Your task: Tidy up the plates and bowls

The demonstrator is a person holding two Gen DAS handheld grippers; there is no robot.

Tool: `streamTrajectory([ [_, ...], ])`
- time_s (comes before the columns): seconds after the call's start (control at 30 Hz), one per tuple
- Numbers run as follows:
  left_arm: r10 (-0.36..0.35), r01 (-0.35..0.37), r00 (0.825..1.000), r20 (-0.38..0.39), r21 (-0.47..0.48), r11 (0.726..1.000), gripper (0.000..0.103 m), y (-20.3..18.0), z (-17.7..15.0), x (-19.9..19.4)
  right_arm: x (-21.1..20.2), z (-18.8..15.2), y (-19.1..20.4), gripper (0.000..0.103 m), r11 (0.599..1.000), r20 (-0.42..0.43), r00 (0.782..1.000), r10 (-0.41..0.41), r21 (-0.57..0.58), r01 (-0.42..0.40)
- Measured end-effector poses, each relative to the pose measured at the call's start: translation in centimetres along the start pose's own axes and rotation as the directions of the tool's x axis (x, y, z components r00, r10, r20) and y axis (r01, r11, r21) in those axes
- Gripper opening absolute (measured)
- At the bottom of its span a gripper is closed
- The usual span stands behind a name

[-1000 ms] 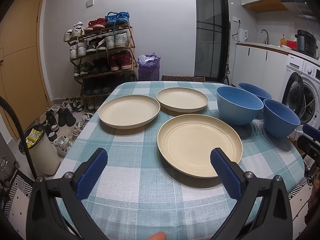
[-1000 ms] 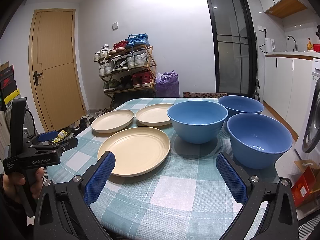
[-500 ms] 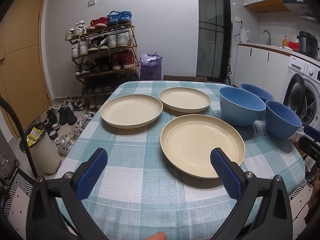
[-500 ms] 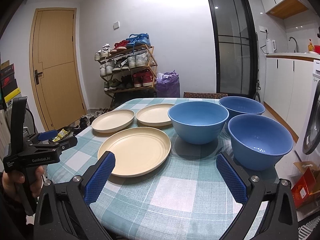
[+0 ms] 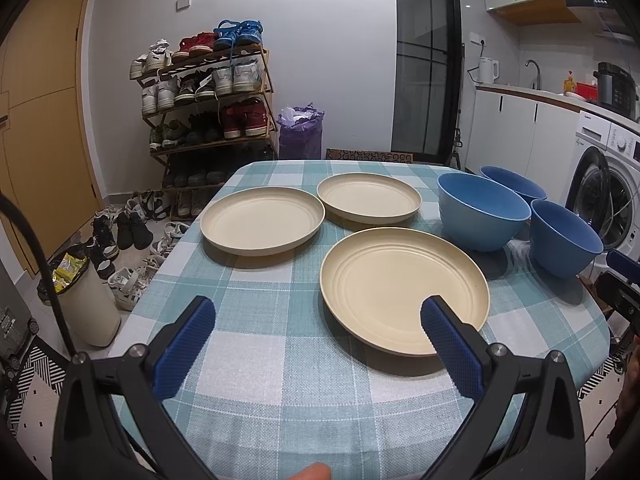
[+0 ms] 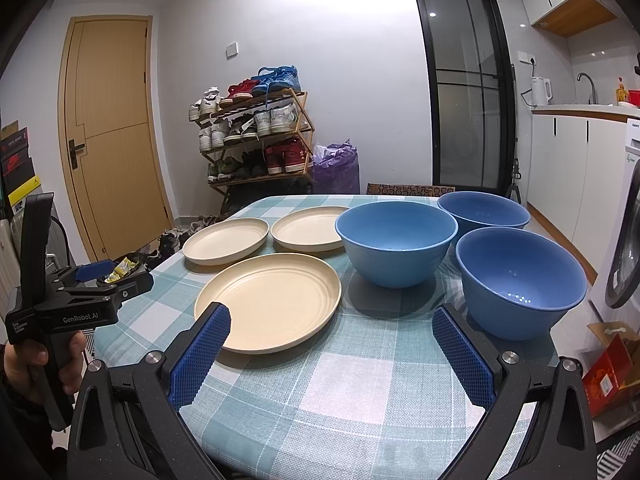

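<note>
Your left gripper [image 5: 318,318] and right gripper [image 6: 330,328] both hang wide open and empty over the checked table's [image 5: 280,392] near edge. Just ahead lies the nearest cream plate [image 5: 404,288], with 2 more plates [image 5: 262,220] [image 5: 369,197] behind. The 3 blue bowls [image 6: 396,242] [image 6: 520,280] [image 6: 483,209] cluster to the right.

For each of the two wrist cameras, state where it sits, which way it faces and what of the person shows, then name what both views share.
Left wrist: sits on the left gripper, open, facing across the checked table toward the shoe rack; a fingertip shows at the bottom edge.
Right wrist: sits on the right gripper, open, facing the same way from further right; a hand holding the left gripper shows at left.
Shared: three cream plates, three blue bowls, shoe rack.
</note>
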State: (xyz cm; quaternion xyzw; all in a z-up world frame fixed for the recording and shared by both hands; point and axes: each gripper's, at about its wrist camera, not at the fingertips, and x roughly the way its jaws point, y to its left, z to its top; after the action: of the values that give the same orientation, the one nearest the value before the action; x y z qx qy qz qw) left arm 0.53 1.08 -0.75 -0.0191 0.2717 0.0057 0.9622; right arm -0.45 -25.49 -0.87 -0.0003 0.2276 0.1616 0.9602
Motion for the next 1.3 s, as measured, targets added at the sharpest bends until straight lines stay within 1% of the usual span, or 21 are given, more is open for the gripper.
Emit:
streamTrajectory([
  [0.37,-0.001,0.002,1.0,-0.009,0.02,1.0,0.103,-0.4,0.0,0.2,0.0,0.2,0.1,0.103,1.0,0.001,1.0,0.001,-0.004,-0.001],
  [0.5,0.014,-0.014,1.0,-0.006,0.03,0.999,0.103,-0.4,0.2,0.2,0.1,0.2,0.0,0.103,1.0,0.001,1.0,0.002,-0.005,-0.002],
  [0.57,0.01,-0.01,1.0,-0.003,0.032,0.999,0.103,-0.3,0.2,0.2,0.1,0.3,0.0,0.103,1.0,0.001,1.0,0.002,-0.006,-0.002],
  [0.63,0.005,-0.005,1.0,0.002,0.033,0.999,0.103,-0.3,0.4,0.2,0.3,0.4,-0.1,0.103,1.0,0.0,1.0,0.003,-0.007,-0.003],
  [0.8,0.024,-0.024,1.0,0.013,0.036,0.999,0.103,-0.2,0.9,0.3,0.7,0.8,-0.4,0.103,1.0,-0.004,1.0,0.005,-0.004,-0.005],
  [0.93,0.027,-0.027,0.999,0.026,0.028,0.999,0.103,0.0,1.4,0.5,1.2,1.3,-0.5,0.103,1.0,-0.009,1.0,0.008,-0.009,-0.008],
  [1.07,0.026,-0.027,1.0,0.012,0.042,0.999,0.103,-0.1,2.2,0.9,1.2,1.8,-0.9,0.103,1.0,-0.006,1.0,0.01,-0.006,-0.01],
  [1.17,-0.005,0.005,1.0,0.006,0.034,0.999,0.103,-0.1,2.8,1.1,1.5,2.4,-1.1,0.103,1.0,-0.006,1.0,0.009,-0.012,-0.009],
  [1.3,-0.018,0.018,1.0,0.001,0.019,1.0,0.103,0.4,3.3,1.6,1.8,3.2,-1.3,0.103,1.0,-0.007,1.0,0.012,-0.017,-0.012],
])
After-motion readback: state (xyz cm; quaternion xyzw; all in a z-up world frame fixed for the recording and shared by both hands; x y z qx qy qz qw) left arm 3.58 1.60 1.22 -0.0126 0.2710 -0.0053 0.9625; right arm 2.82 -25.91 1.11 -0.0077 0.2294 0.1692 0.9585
